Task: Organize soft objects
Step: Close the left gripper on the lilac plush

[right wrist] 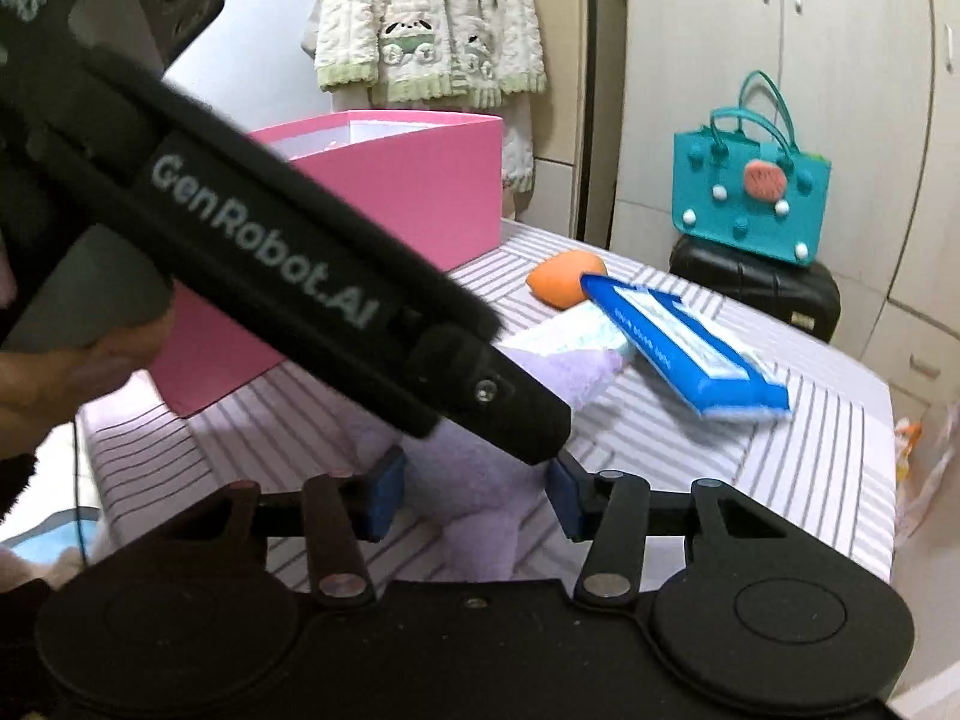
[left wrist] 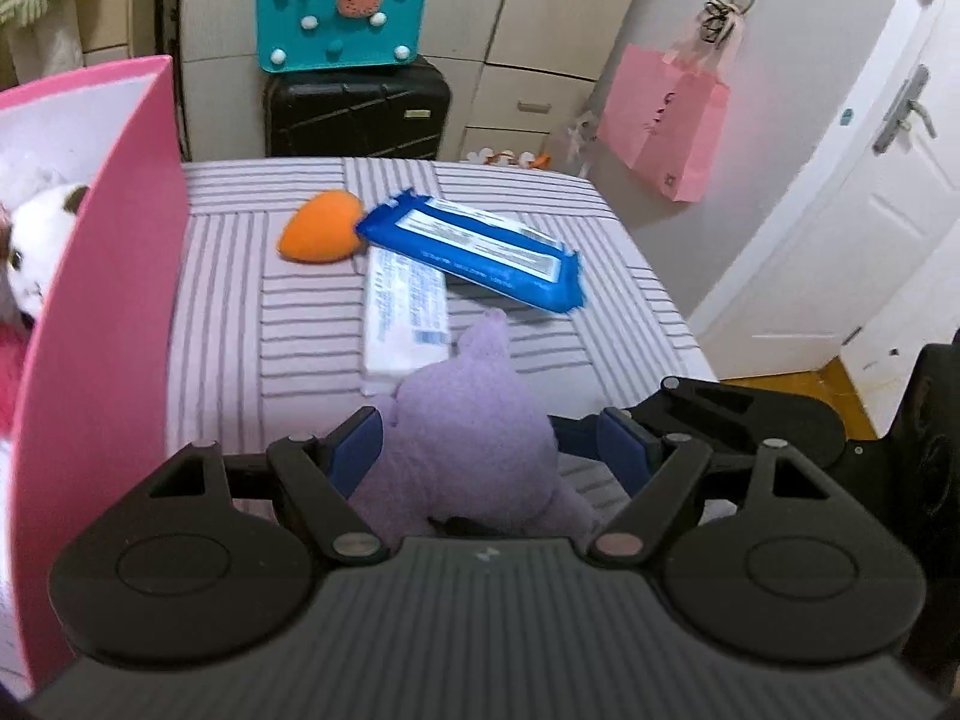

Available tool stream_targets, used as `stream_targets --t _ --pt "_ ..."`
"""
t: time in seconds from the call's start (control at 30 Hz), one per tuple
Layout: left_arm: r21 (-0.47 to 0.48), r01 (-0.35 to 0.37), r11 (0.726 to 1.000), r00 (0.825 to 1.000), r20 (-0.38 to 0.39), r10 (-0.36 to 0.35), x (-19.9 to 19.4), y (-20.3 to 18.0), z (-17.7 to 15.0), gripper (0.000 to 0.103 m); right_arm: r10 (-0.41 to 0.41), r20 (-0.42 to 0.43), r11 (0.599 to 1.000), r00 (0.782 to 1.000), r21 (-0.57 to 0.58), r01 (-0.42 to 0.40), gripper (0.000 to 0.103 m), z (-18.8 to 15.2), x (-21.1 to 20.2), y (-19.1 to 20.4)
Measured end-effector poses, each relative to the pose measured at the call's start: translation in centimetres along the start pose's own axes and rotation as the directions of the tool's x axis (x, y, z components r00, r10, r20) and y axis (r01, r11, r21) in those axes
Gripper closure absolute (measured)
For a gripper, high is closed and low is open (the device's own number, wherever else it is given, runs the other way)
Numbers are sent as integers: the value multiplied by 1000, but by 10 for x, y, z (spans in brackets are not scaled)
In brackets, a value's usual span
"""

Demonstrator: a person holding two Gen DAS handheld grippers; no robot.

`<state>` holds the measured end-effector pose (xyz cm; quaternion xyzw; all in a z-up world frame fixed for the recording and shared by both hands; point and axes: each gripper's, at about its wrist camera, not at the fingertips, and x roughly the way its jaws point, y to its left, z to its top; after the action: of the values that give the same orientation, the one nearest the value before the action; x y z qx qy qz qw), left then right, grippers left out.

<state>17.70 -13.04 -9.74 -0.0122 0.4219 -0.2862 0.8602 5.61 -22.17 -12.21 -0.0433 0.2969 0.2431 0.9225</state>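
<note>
The left hand-held gripper point(left wrist: 483, 450) has the purple plush toy point(left wrist: 474, 438) between its blue pads, which stand apart with a gap on the right side, so it is open; the right hand-held gripper point(right wrist: 474, 498) is also around the toy without clearly pressing it. The toy lies on the striped surface point(left wrist: 300, 324). Beyond it are a white packet point(left wrist: 405, 318), a blue packet point(left wrist: 480, 249) and an orange soft object point(left wrist: 321, 228), with the pink box point(left wrist: 102, 276) at the left.
</note>
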Motion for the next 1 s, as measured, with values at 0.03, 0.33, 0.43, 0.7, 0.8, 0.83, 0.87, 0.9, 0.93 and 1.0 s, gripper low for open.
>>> stream_targets --t 0.03,0.33,0.43,0.7,0.8,0.83,0.87,0.9,0.93,1.0 --pt "2 9 1000 1000 -1 -9 0 -2 -2 25 7 -8 1000 1000 15 -7 48 -2 -4 -1" --pt "-1 28 1000 1000 12 -28 -2 -12 -14 25 37 -43 997 998 66 -34 48 -10 -12 -2" --pt "-3 6 1000 1000 20 -6 -4 -13 -16 25 39 -50 996 998 80 -35 48 -12 -9 -5" --pt "-89 9 996 1000 -14 -10 -4 -1 -20 23 6 -57 994 998 111 0 48 -13 -6 -20" --pt "-122 18 992 999 -34 -22 2 4 -22 25 3 -45 991 999 131 3 49 -17 -9 -21" --pt "-127 13 992 999 -37 -17 5 4 -23 29 2 -41 991 999 135 4 49 -17 -9 -21" --pt "-137 12 991 999 -40 -17 7 6 -24 31 1 -38 991 999 137 4 49 -18 -9 -21" --pt "-146 14 989 999 -45 -20 9 8 -26 37 0 -35 990 999 139 5 49 -19 -10 -19" --pt "-155 18 988 998 -52 -26 11 9 -27 39 -2 -32 990 999 139 6 50 -20 -10 -19" --pt "-165 34 986 998 -44 -41 12 12 -29 45 -7 -29 990 1000 141 11 50 -21 -11 -18"
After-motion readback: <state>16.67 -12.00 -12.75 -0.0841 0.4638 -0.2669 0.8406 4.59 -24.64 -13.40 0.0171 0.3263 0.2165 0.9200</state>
